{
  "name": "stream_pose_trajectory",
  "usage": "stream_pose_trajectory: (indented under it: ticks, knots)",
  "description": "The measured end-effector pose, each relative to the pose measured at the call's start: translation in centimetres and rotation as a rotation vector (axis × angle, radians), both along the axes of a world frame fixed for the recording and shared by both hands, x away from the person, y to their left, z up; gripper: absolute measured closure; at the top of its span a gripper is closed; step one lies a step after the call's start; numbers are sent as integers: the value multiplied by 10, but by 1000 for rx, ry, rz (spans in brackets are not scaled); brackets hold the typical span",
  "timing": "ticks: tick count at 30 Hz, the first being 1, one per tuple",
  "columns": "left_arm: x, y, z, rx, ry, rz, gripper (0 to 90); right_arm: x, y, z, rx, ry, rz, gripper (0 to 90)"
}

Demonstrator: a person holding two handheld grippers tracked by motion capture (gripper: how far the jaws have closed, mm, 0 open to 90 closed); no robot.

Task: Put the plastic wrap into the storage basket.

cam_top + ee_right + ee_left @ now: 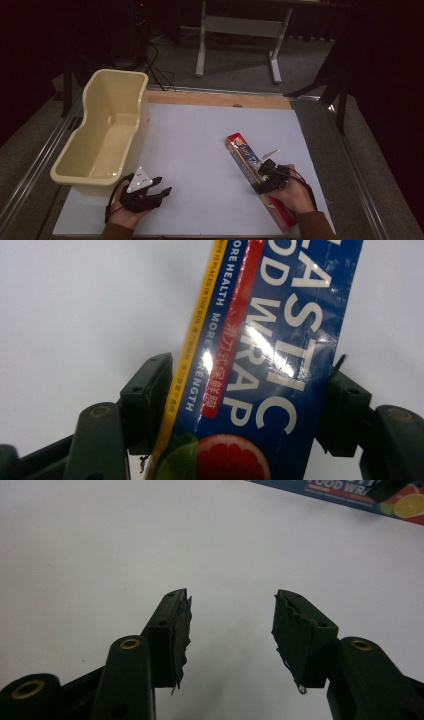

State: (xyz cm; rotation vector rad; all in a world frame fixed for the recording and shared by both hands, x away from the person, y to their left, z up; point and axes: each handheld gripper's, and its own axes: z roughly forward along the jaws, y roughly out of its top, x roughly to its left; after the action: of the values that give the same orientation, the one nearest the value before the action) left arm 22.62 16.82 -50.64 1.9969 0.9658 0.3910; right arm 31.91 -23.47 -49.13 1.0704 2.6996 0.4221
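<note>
A long plastic wrap box (243,151), blue and red with citrus pictures, lies diagonally on the white board (200,135) at the right. My right gripper (265,171) grips it around its middle. In the right gripper view both jaws press against the long sides of the box (280,340), so the right gripper (245,385) is shut on it. My left gripper (165,184) rests low at the front left, open, with nothing between its jaws. In the left gripper view the gripper (232,610) points across bare board toward the box (360,492) at the top right.
A cream plastic tub (142,122), with nothing inside, stands along the board's left edge, just beyond my left hand. A wooden strip (220,99) borders the board's far side. Behind it are a white desk frame (202,45) and floor cables (157,70).
</note>
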Motion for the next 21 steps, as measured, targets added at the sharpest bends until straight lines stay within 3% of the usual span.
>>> stream_pose_trajectory:
  ticks: [4, 13, 21]
  knots:
    - [1, 2, 0, -16, 9, 6, 491, 0, -15, 2, -2, 44, -3, 336]
    - [2, -1, -2, -22, 20, -4, 490, 19, -7, 6, 52, 109, -56, 299]
    - [3, -2, -3, -23, 25, -13, 489, 39, 6, -1, -25, 196, -93, 358]
